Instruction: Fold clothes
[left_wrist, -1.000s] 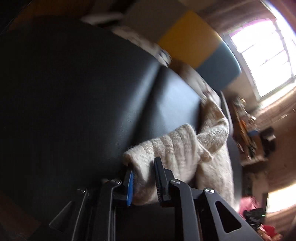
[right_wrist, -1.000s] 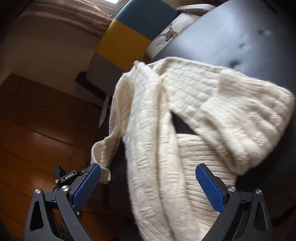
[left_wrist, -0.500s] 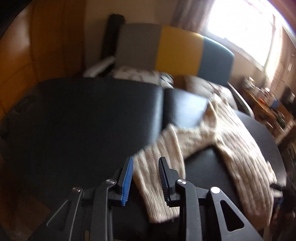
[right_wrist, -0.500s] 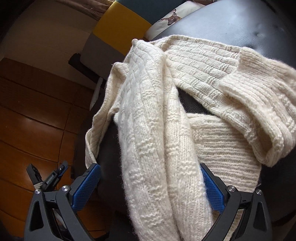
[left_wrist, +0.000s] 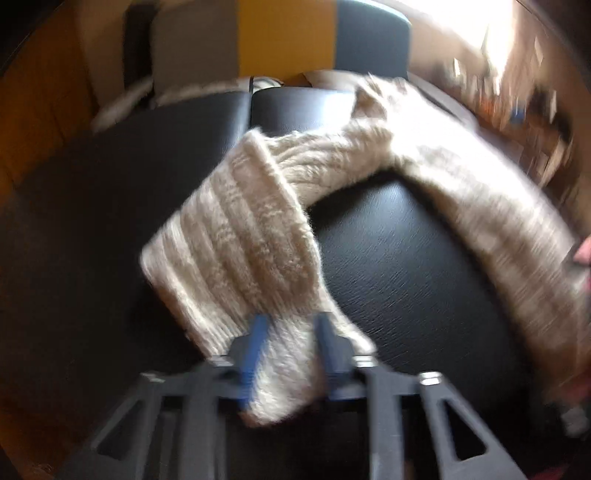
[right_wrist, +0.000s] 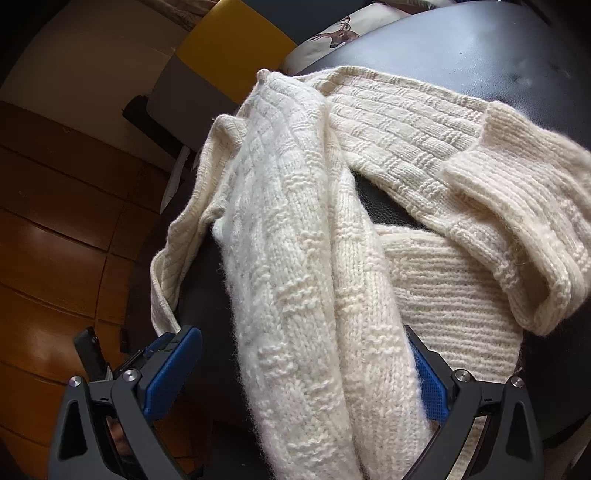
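Knitwear first: cream sweater (right_wrist: 295, 258) is lying bunched on the black padded surface (left_wrist: 406, 266), and I am working it from both ends. My left gripper (left_wrist: 290, 354) is pinching a ribbed cuff end of the sweater (left_wrist: 251, 236) between its blue pads, jaws narrow with wool packed between them, a tuft hanging out below. That view is smearing with motion blur, so fine detail is not readable. From the cuff the sleeve is running up and right across the black surface, then the knit is bending back down along the right edge. My right gripper (right_wrist: 303, 373) is sitting wide, blue pads (right_wrist: 170, 369) spread far apart, with a thick twisted roll of knit passing through the gap; I cannot tell whether either pad is touching it, and nothing is being clamped. In the right wrist view a folded-back cuff is lying at right on top of a flatter ribbed panel, and a thin edge of the garment is drooping over the left side of the black surface above the wooden floor (right_wrist: 55, 240). Behind, a grey, yellow and blue panelled chair back (left_wrist: 280, 33) is standing beyond the surface, with a deer-print cushion (right_wrist: 332, 33) beside it.
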